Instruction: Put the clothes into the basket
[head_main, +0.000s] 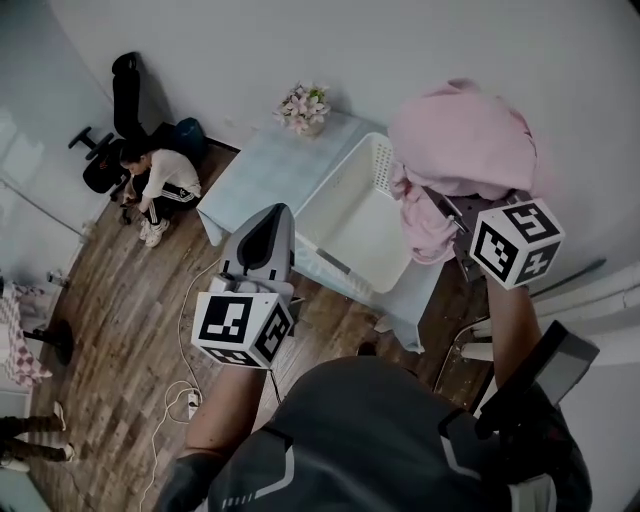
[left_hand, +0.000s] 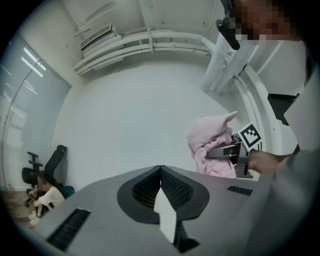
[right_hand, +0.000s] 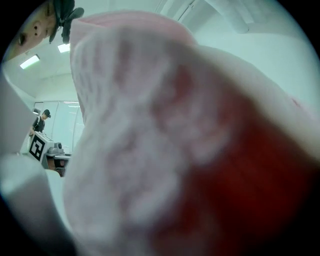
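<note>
A bulky pink garment (head_main: 462, 140) hangs bunched over my right gripper (head_main: 447, 214), which is shut on it, up high just right of the white laundry basket (head_main: 384, 165). From the left gripper view the same garment (left_hand: 210, 145) wraps the right gripper (left_hand: 225, 151). In the right gripper view the pink cloth (right_hand: 165, 140) fills nearly everything and hides the jaws. My left gripper (head_main: 280, 212) is shut with nothing in it and points at the basket's near left side; its jaws meet at a tip (left_hand: 160, 170). The basket looks empty.
The basket stands on a pale blue table (head_main: 262, 165) with a flower pot (head_main: 305, 106) at its far corner. A person (head_main: 160, 182) crouches by a black office chair (head_main: 124, 98) on the wooden floor. A white cable (head_main: 183, 388) trails across the floor.
</note>
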